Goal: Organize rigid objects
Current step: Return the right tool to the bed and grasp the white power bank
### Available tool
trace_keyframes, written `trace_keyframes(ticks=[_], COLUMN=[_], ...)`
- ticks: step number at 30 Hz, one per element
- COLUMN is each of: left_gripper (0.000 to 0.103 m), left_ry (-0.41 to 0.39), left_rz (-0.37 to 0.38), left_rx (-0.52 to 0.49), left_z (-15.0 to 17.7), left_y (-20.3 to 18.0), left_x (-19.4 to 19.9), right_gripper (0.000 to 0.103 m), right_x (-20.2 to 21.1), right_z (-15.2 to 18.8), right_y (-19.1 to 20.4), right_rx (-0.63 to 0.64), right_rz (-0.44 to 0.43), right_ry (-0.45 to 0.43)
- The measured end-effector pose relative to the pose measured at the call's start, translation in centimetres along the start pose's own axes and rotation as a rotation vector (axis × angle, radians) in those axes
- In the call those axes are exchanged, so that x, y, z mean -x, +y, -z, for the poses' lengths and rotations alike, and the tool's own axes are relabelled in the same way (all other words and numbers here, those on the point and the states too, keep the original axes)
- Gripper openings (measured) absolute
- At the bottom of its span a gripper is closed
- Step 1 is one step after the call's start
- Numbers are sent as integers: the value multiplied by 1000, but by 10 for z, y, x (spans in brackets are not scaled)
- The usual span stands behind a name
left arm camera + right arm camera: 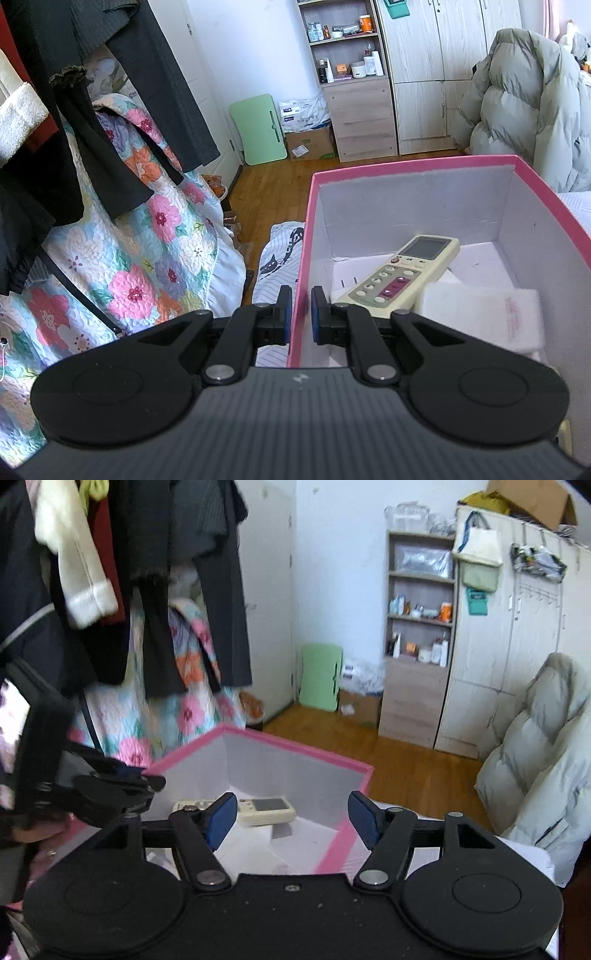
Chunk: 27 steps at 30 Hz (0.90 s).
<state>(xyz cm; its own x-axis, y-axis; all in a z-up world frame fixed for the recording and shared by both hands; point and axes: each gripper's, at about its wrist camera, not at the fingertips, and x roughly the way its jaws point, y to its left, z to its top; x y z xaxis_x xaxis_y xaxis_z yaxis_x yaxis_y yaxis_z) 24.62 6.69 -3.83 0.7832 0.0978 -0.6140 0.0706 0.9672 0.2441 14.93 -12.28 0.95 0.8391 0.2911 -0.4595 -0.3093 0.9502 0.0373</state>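
Pink box (301,258) with one remote (402,275), wall clamped by left gripper (300,314); right gripper (291,821) apart.

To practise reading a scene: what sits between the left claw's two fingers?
In the left wrist view, the left claw is clamped on the side wall of the pink cardboard box, with the cream plastic remote control lying inside the box.

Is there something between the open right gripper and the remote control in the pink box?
Nothing visible. The right gripper is open above the box, and the remote control lies uncovered inside, past its fingertips.
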Motion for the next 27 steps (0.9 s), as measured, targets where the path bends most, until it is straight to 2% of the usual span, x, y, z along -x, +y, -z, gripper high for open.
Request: trace_keyframes(ticks=[3, 5, 9, 13, 20, 27], left_gripper=[10, 10, 10, 10, 10, 10], left_ry=[-1, 0, -1, 1, 2, 5], left_rz=[-1, -4, -5, -10, -11, -12], left_rx=[1, -2, -4, -10, -13, -16], left_z=[0, 0, 0, 0, 2, 2], left_y=[-1, 0, 1, 2, 3, 2], left_x=[0, 0, 0, 0, 1, 1], right_gripper=[73, 73, 73, 73, 72, 74], right_x=[27, 35, 42, 41, 21, -21], right_z=[9, 19, 45, 75, 112, 123], right_y=[-18, -26, -42, -70, -93, -104], right_rx=[-26, -4, 21, -85, -197, -278], right_rz=[-3, -14, 56, 99, 126, 147], right_ry=[-40, 18, 121, 218, 294, 333])
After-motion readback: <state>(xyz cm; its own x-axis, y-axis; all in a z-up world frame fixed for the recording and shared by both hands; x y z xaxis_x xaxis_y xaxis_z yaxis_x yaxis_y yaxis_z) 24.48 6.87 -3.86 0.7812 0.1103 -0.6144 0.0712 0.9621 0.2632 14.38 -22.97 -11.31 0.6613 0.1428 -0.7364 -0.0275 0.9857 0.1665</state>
